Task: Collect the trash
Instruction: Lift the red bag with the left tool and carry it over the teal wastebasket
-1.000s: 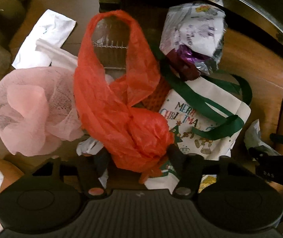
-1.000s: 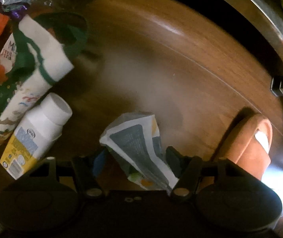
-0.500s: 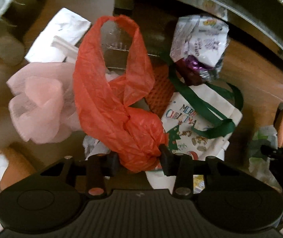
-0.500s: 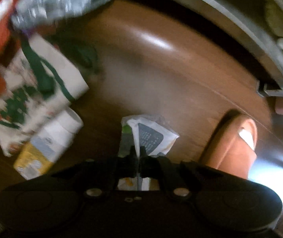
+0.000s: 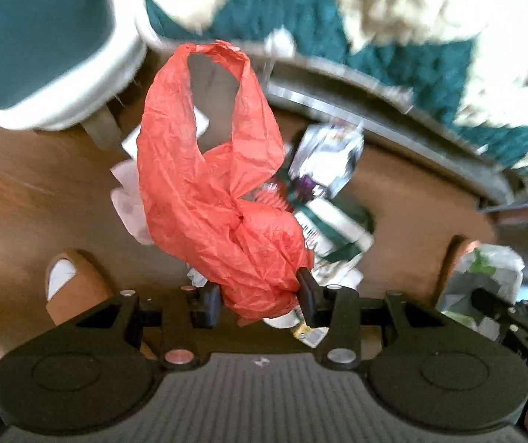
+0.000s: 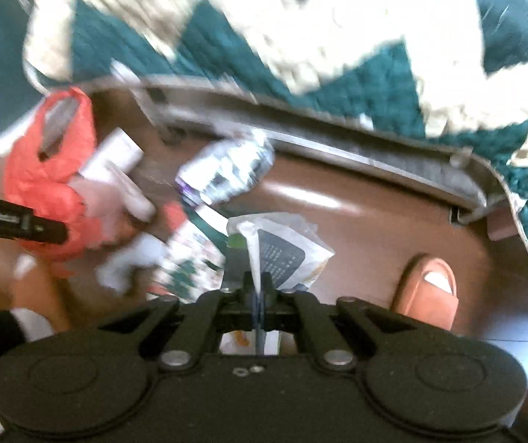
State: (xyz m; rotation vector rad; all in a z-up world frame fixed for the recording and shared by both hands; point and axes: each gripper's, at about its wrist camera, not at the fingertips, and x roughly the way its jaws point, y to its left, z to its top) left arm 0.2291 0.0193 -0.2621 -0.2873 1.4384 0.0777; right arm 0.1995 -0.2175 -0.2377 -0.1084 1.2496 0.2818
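Left wrist view: my left gripper [image 5: 260, 295] is clenched on the bunched end of the red bag [image 5: 219, 199]. A second ago its fingers stood wider round that knot while the bag lay on the floor [image 5: 34, 184] pile; they have since closed in, and the bag now hangs clear, its loop handle dangling toward the bed [image 5: 393, 59] edge. The foil packet [image 5: 326, 155], the Christmas bag [image 5: 337, 232] and pink netting [image 5: 127, 199] lie below on the floor, smaller in view than before, so I have risen. A slipper [image 5: 75, 284] sits at my lower left.

Right wrist view: my right gripper [image 6: 258, 291] is shut tight on the grey-and-white wrapper [image 6: 282, 247], which stands up from the fingers, off the floor. A second ago those fingers were wide open around it. The red bag shows at the left, held by my other gripper, much blurred. Another slipper [image 6: 426, 295] rests on the floor at right.

Both pieces look secured and lifted; I judge the next step is getting the wrapper into the red bag. The rest of the pile remains to collect.
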